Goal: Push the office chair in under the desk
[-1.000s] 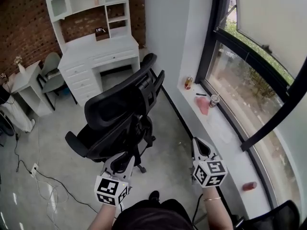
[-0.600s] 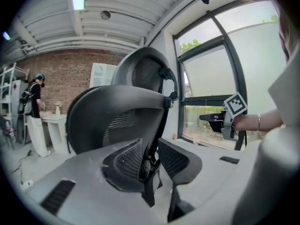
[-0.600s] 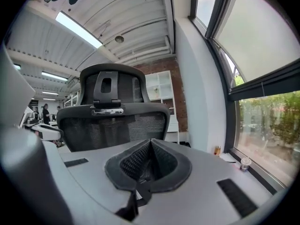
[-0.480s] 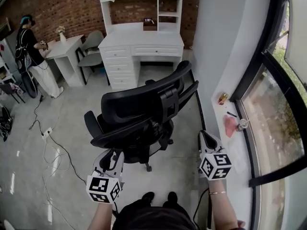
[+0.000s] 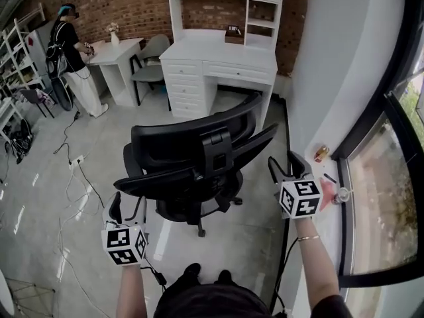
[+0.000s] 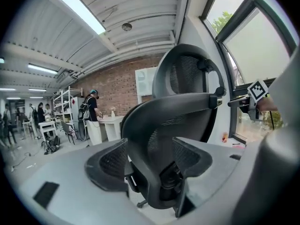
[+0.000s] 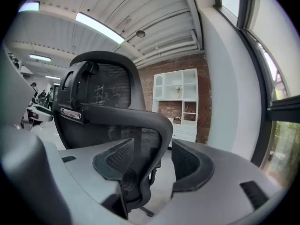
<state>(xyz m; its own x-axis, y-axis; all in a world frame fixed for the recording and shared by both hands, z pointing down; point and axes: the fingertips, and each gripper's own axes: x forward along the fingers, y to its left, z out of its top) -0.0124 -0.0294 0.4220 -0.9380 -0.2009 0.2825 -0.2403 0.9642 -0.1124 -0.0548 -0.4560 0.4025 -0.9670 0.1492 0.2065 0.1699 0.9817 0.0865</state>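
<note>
The left claw and right claw are being spread, empty, behind the office chair, which is set short of the counter.

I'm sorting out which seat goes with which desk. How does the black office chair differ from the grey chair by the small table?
The black office chair has a tall mesh back with a headrest; the grey chair has a lower, plain rounded back. The black office chair stands on open floor, short of the big white desk; the grey chair sits beside the small white table. Both are unoccupied.
</note>
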